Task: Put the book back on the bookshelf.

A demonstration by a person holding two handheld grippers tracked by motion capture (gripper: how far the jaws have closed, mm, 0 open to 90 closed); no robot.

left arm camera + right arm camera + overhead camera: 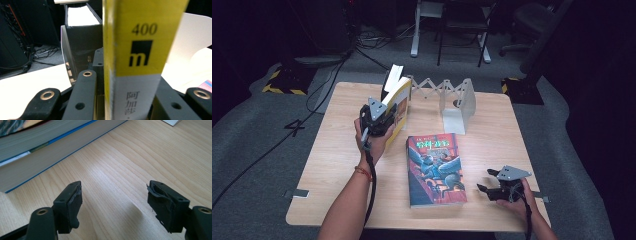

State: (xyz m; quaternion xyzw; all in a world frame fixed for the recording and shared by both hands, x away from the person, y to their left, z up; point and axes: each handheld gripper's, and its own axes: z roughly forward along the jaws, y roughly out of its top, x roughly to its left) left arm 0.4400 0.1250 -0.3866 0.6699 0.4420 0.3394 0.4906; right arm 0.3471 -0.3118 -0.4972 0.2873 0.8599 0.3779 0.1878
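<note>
Yellow book (398, 102) is held upright near the table's (337, 165) far edge, long axis vertical, spine gripped between the left gripper's (377, 119) fingers (82, 100). A dark book (81, 37) stands just beyond it, at the white bookend rack (455, 102). Right gripper (499, 186) is rested near the right front corner, fingers (70, 203) spread wide and empty, beside the flat blue book (435, 170). The left hand is judged nearer the rack.

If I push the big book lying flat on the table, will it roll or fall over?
Probably neither. The blue book lies flat on its broad cover on the table, so it should slide, not tip. It looks thick with pages, so likely heavy and stiff. Its glossy cover may feel slippery.
</note>
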